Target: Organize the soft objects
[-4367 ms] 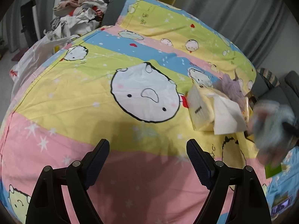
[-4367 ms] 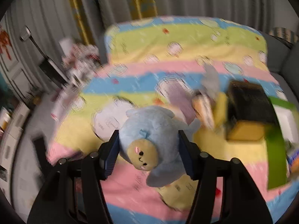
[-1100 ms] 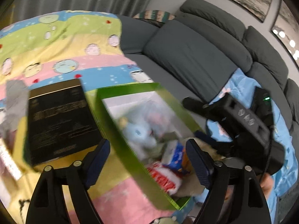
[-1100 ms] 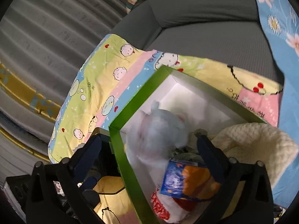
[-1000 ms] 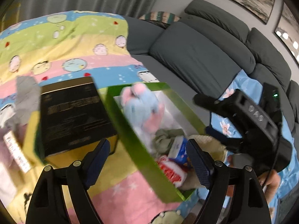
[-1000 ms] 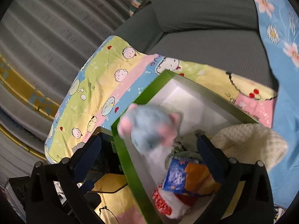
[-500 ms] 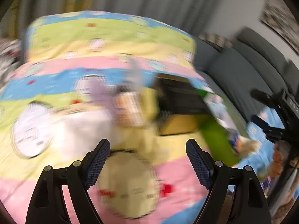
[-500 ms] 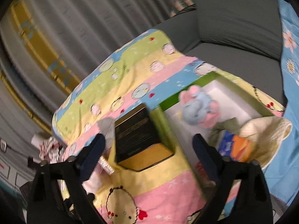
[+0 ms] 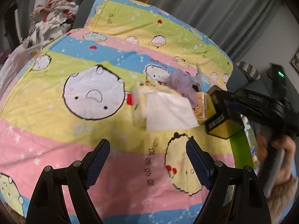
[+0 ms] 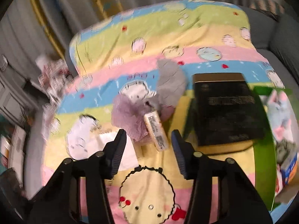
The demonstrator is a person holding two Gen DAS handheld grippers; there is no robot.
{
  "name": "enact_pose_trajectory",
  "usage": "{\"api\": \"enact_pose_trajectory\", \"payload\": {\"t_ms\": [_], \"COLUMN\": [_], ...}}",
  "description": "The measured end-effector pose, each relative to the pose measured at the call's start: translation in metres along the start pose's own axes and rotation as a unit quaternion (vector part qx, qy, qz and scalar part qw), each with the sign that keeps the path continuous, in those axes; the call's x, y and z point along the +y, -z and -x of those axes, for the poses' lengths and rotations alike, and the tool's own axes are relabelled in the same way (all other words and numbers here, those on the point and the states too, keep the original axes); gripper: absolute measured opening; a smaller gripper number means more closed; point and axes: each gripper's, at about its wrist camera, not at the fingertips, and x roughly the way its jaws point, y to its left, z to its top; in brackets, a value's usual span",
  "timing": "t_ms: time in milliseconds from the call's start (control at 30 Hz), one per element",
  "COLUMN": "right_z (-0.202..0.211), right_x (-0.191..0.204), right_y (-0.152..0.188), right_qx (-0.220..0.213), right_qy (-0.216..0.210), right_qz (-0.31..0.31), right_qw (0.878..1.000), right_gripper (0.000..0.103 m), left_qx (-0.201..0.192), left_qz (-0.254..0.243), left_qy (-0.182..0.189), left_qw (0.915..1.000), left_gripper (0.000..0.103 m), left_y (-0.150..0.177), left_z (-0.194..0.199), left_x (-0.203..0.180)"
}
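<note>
Over the cartoon-print sheet (image 10: 168,37), with a blue plush toy (image 10: 280,104) already in the green box (image 10: 265,149), I aimed my empty, closing right gripper (image 10: 148,147) at the purple mesh pouf (image 10: 129,115), next to pinch; left gripper (image 9: 147,162) hung spread, empty.

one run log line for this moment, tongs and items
left tongs: open, empty | right tongs: closing, empty | blue plush: in green box | purple fluffy item: on blanket
</note>
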Motion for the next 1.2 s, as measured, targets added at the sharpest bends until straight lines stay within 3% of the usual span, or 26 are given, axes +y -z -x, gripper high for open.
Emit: {"api": "enact_pose_trajectory", "payload": {"t_ms": [200,333,467,533,600,800,967,1067,1200], "right_z": [-0.043,-0.060,-0.075,-0.080,-0.076,-0.033,0.012,0.023,0.013], "right_x": [0.016,0.013,0.011,0.011,0.012,0.006,-0.003,-0.005,-0.009], "right_y": [-0.018,-0.021,-0.019,-0.017,-0.015,0.000,0.035,0.065,0.105], "right_qx": [0.025,0.050,0.057,0.060,0.052,0.022,0.010,0.030,0.088], "right_qy": [0.085,0.074,0.090,0.076,0.077,0.014,-0.046,-0.080,-0.134], "right_qz": [0.046,0.045,0.036,0.035,0.037,0.023,0.021,0.021,0.000], "right_qw": [0.995,0.995,0.994,0.995,0.995,0.999,0.999,0.996,0.987], "right_gripper": [0.043,0.040,0.040,0.025,0.024,0.024,0.024,0.024,0.024], "left_qx": [0.006,0.008,0.010,0.010,0.010,0.008,0.014,0.020,0.037], "left_qz": [-0.005,-0.010,-0.012,-0.016,-0.018,-0.028,-0.034,-0.039,-0.045], "left_qy": [-0.011,-0.009,-0.005,-0.007,-0.009,-0.007,-0.003,0.002,0.004], "left_qw": [0.9999,0.9999,0.9999,0.9998,0.9998,0.9996,0.9993,0.9990,0.9983], "left_gripper": [0.084,0.084,0.084,0.084,0.084,0.084,0.084,0.084,0.084], "left_y": [0.006,0.006,0.006,0.005,0.006,0.008,0.013,0.016,0.025], "left_z": [0.001,0.000,-0.001,-0.002,-0.002,-0.001,-0.003,-0.005,-0.013], "left_x": [0.009,0.010,0.009,0.007,0.006,-0.003,-0.009,-0.013,-0.018]}}
